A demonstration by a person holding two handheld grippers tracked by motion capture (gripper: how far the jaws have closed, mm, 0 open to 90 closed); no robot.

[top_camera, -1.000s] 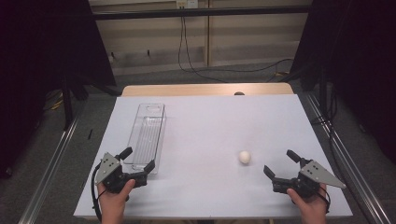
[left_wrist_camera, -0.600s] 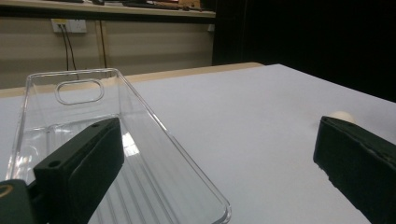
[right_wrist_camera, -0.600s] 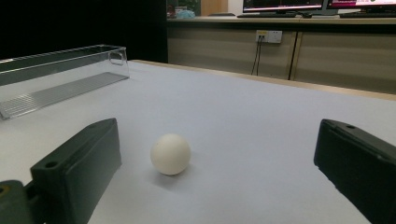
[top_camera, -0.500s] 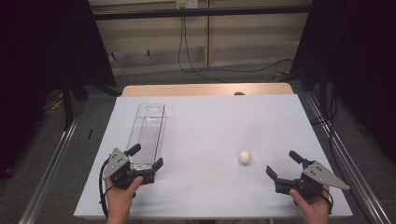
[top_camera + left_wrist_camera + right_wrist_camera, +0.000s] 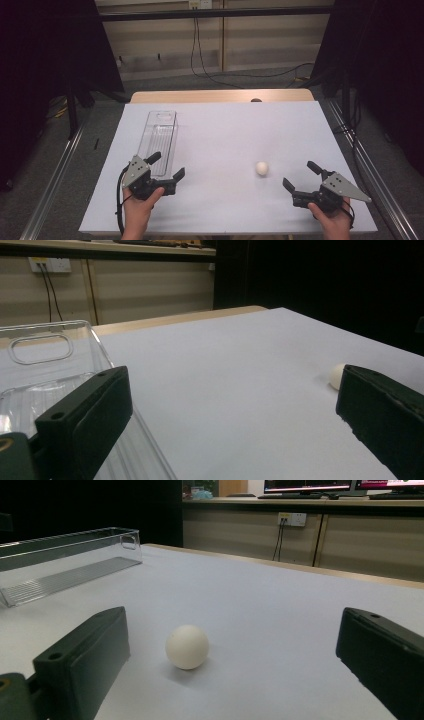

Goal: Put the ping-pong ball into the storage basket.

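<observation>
A small white egg (image 5: 261, 168) rests on the white table (image 5: 225, 135), right of centre. A long clear plastic tray (image 5: 158, 140) lies on the left side, empty. My left gripper (image 5: 167, 165) stands open at the tray's near end, one jaw over the tray rim (image 5: 47, 340). From the left gripper view the egg (image 5: 336, 376) peeks out beside the right jaw. My right gripper (image 5: 301, 175) is open near the front edge, a short way right of the egg. In the right gripper view the egg (image 5: 187, 646) lies between the jaws ahead, untouched, with the tray (image 5: 65, 560) far left.
A wooden strip (image 5: 220, 95) shows at the table's far edge. Metal rails (image 5: 55, 175) run along both sides. Cables (image 5: 210, 60) hang down the back wall. A person's hands (image 5: 137, 212) hold the grippers at the front edge.
The left gripper has moved right and forward along the tray's near end. The right gripper has shifted slightly. Egg and tray are unmoved.
</observation>
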